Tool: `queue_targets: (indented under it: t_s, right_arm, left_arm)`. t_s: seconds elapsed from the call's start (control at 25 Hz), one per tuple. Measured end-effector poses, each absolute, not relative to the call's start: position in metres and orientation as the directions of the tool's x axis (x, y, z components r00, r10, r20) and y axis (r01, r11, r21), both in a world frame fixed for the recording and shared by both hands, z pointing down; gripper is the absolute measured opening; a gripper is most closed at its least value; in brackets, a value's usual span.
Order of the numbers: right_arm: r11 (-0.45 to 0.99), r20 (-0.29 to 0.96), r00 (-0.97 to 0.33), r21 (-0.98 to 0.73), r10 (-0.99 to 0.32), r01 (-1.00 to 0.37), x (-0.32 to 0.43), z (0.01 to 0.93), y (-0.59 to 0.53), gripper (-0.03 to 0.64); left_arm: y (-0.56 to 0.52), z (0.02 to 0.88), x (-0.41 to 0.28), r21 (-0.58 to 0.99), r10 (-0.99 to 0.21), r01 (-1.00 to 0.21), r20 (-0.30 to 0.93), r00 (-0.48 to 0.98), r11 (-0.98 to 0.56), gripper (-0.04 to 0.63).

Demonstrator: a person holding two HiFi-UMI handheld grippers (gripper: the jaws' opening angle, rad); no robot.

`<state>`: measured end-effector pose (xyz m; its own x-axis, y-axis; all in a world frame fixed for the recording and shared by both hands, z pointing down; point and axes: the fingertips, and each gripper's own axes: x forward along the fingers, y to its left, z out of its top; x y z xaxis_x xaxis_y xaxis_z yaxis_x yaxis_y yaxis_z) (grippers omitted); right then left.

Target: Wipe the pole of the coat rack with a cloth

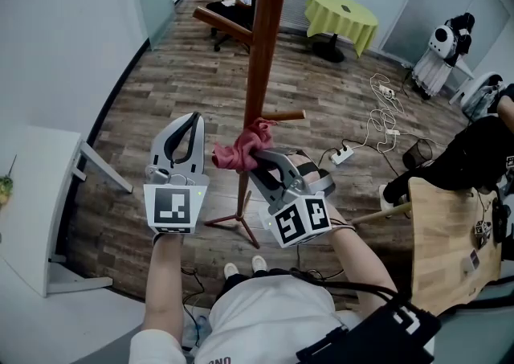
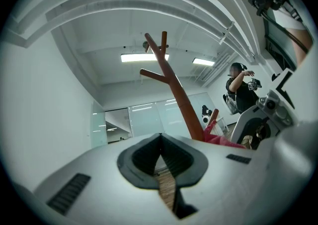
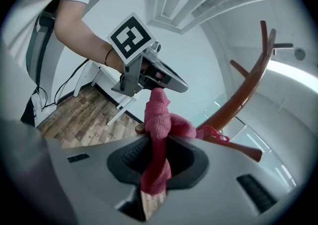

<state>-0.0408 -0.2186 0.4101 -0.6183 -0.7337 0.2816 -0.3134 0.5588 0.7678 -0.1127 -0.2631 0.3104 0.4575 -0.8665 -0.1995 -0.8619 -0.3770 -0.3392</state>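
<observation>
Coat rack: the brown wooden pole (image 1: 259, 57) stands upright on the wood-plank floor (image 1: 152, 105), on splayed legs (image 1: 238, 218). A short peg (image 1: 283, 116) projects from the pole toward the right.

Cloth: the red cloth (image 1: 239, 149) is bunched against the pole just below the peg, at its near-left side.

Right tongs (image 1: 257, 160): the jaws are closed on the cloth. In the right gripper view, a strip of the cloth (image 3: 159, 134) runs down between the ribbed pads of the right tongs (image 3: 158, 162), and the rest bulges out above the tips beside the pole (image 3: 243, 92).

Left tongs (image 1: 193, 121): held just left of the pole and the cloth, apart from both, with the tips pointing away from the person. In the left gripper view, the jaws of the left tongs (image 2: 160, 142) meet at the tips with nothing between them. The pole (image 2: 176, 90) rises to their right, and an edge of the cloth (image 2: 223, 139) shows beyond.
</observation>
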Motion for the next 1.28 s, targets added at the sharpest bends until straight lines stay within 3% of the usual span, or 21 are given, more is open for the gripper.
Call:
queue_targets:
  t_s: [1.28]
  right_arm:
    - [0.565, 0.284, -0.65, 0.779, -0.705, -0.272, -0.044, 0.398, -0.187, 0.083]
  left_arm:
    - [-0.255, 0.307, -0.115, -0.31, -0.863, -0.872, -0.222, 0.453, -0.378, 0.012]
